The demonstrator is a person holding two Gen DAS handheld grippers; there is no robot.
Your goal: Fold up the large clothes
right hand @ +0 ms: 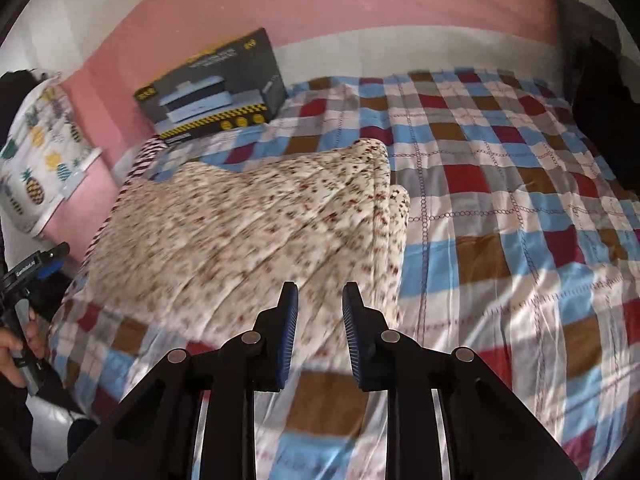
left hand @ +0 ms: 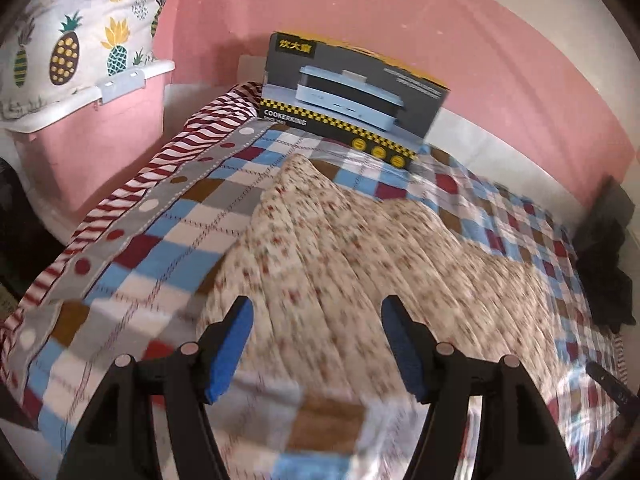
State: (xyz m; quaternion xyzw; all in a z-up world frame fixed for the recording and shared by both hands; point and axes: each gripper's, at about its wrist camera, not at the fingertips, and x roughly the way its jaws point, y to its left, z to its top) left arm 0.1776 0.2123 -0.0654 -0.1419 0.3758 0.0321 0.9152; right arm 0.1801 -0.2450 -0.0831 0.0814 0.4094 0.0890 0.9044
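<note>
A large cream cloth with a small red and brown flower print [left hand: 340,240] lies folded on the checked bed sheet [left hand: 180,216]. In the right wrist view the cloth [right hand: 248,220] shows stacked layers along its right edge. My left gripper [left hand: 316,308] hovers above the cloth's near part, open wide, with nothing between its blue pads. My right gripper [right hand: 320,292] hangs over the cloth's near right corner. Its jaws stand a narrow gap apart and hold nothing. The left gripper [right hand: 44,264] also shows at the left edge of the right wrist view, held by a hand [right hand: 16,344].
A dark appliance box [left hand: 352,92] stands at the bed's far side against the pink wall. A pink storage bin [left hand: 100,140] with a pineapple-print pillow [left hand: 72,28] on it is at the left. Dark items [right hand: 600,100] lie at the bed's far right. The checked sheet [right hand: 500,200] stretches bare on the right.
</note>
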